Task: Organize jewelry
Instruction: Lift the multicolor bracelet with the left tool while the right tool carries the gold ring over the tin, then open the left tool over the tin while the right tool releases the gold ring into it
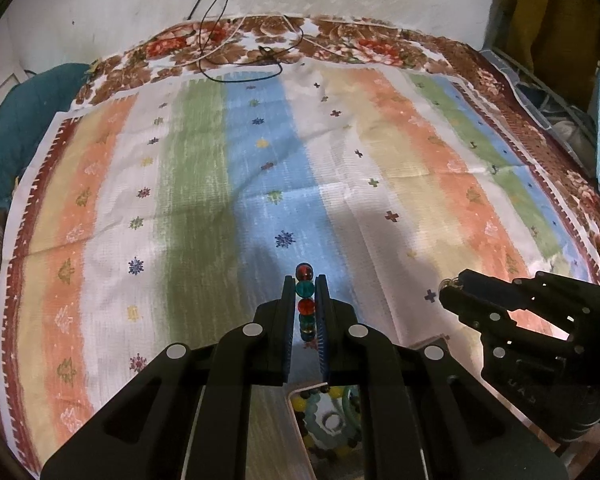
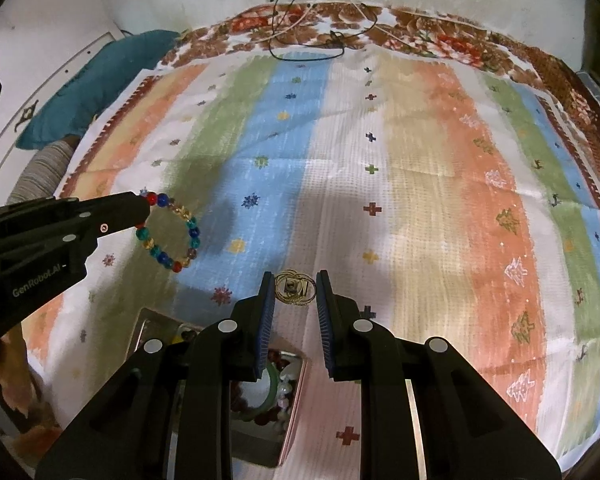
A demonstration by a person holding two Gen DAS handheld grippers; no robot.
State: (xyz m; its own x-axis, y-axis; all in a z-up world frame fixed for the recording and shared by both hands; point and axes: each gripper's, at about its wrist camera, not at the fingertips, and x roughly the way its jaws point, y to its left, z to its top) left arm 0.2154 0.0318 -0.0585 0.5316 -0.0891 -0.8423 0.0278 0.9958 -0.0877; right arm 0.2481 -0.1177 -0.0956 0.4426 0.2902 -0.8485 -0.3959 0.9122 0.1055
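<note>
Two pieces of jewellery are held at once above the striped cloth point(image 2: 380, 140), over its near edge. The beaded bracelet point(image 2: 168, 232) is pinched by the left claw point(image 1: 305, 300), shut on one side of the loop while the rest hangs free. A light, floppy thing is judged here: glass-like beads on a cord, smooth and round, likely to roll or slip between the pads unless taken across two or three beads at once. In the right claw point(image 2: 296, 292) a gold wire piece point(image 2: 295, 287) sits between the tips (an earring or pendant, too small to tell); thin, springy and easily bent, it is best taken at its rim. The jaws stand apart at the width of the piece, so whether it is truly gripped cannot be told. Below both claws a tray point(image 2: 300, 380) of other beads and a green bangle is mostly hidden by the fingers; its compartments cannot be made out.
</note>
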